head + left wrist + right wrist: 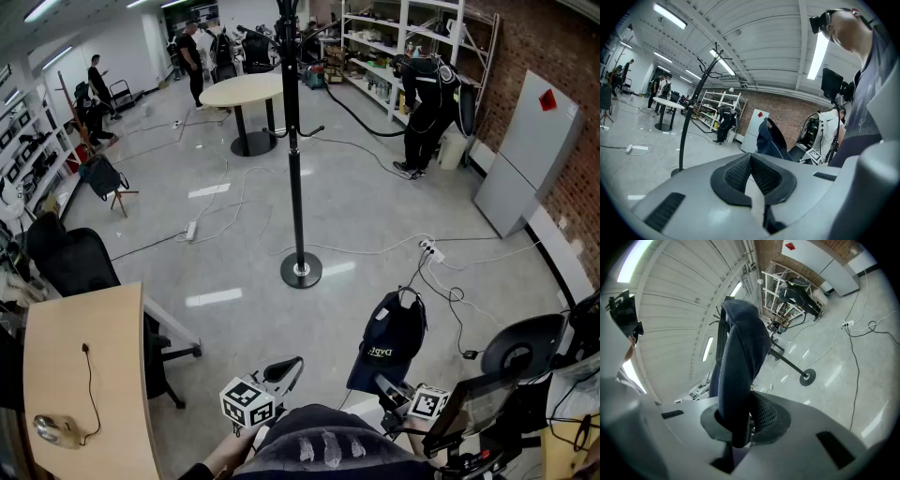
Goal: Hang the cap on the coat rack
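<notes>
A dark navy cap hangs upright from my right gripper, whose jaws are shut on its lower edge. In the right gripper view the cap rises between the pads and fills the middle. The black coat rack stands on the floor ahead of me, its round base well beyond the cap. My left gripper is held low beside the right one, shut with nothing in it; its pads meet at the tip. From the left gripper view the cap shows to the right of the rack.
A wooden desk with a mouse and a black office chair are at my left. Cables and a power strip lie on the floor right of the rack. A round table, shelves and several people are far behind.
</notes>
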{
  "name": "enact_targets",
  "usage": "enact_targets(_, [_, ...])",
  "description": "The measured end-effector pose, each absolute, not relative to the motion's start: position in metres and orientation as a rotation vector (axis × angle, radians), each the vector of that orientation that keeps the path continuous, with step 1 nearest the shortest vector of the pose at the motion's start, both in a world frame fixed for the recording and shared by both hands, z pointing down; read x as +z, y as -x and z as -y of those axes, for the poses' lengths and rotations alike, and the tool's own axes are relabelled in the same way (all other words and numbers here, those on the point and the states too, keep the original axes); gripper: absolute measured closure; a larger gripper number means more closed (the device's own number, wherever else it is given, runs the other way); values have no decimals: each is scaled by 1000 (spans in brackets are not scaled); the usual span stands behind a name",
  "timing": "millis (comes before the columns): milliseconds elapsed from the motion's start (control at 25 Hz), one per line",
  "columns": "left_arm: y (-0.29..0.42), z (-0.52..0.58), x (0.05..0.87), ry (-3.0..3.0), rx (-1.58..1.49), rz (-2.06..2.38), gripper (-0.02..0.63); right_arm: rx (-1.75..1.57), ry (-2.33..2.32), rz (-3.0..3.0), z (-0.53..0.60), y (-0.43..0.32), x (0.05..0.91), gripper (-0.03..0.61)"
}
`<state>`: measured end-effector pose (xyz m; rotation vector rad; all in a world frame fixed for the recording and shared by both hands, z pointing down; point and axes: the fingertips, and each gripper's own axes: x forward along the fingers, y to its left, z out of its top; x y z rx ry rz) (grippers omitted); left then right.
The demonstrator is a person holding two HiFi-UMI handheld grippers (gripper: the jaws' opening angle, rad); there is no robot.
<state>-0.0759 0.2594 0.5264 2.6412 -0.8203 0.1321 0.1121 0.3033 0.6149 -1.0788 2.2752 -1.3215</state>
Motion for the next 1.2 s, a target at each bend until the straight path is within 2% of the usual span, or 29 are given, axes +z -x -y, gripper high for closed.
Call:
enact_targets(760, [-73, -271, 519, -2674, 170, 761, 607, -1321, 1231, -2226, -328, -256, 629, 549])
enact_targets(1200, [-57, -253, 508, -2649, 124, 940, 607, -1314, 1233, -2420, -276, -249, 620, 549])
